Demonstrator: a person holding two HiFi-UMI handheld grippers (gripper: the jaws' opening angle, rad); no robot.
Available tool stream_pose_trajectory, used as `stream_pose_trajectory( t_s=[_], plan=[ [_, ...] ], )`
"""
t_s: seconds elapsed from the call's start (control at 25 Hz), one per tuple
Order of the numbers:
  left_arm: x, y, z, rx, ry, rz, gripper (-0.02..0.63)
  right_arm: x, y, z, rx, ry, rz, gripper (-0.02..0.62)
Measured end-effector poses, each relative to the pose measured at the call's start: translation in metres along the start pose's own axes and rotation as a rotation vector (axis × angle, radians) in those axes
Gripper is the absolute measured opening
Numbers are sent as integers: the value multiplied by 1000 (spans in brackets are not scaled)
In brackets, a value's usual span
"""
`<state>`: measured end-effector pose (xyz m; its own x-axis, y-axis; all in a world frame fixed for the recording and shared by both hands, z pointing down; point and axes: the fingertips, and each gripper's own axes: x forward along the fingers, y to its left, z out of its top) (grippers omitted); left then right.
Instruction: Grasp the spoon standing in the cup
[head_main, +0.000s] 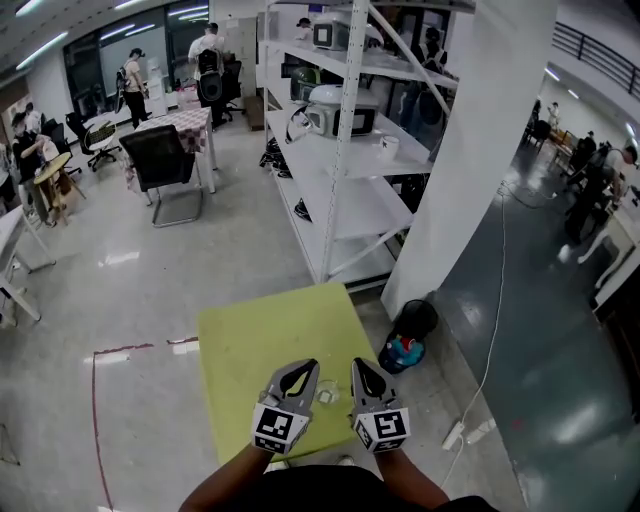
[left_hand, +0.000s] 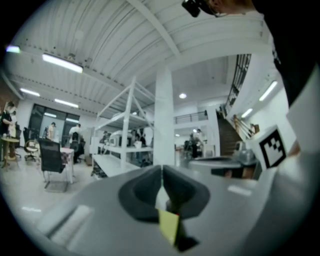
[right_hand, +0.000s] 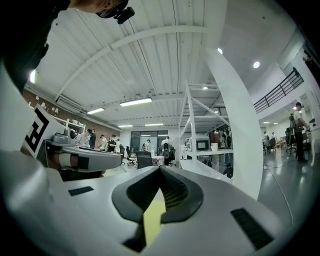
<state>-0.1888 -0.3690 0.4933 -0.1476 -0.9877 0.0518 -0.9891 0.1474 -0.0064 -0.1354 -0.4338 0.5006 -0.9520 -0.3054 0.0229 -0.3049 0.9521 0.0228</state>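
Grippers, head view: your left gripper (head_main: 298, 380) and right gripper (head_main: 366, 380) sit over the yellow-green table (head_main: 240, 340), flanking a small clear cup (head_main: 327, 396); the spoon is too small to resolve. Left gripper view: jaws closed tip to tip, empty. Right gripper view: jaws likewise pinched together, nothing held.

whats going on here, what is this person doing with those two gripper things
A person holds the left gripper and the right gripper low over a yellow-green table. A small clear cup sits on the table between them. The fingers of both grippers are closed on nothing. The spoon is too small to make out, and nothing is grasped yet.
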Motion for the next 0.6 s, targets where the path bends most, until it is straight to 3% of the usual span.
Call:
stream_pose_trajectory(
  t_s=[0.24,0.6],
  plan=[
    [-2,6,6,-1,-10,17,12,2,1,1,24,1,1,6],
    [-9,6,0,-13,-4,31,12,-1,9,10,-23,-13,12,7]
  ],
)
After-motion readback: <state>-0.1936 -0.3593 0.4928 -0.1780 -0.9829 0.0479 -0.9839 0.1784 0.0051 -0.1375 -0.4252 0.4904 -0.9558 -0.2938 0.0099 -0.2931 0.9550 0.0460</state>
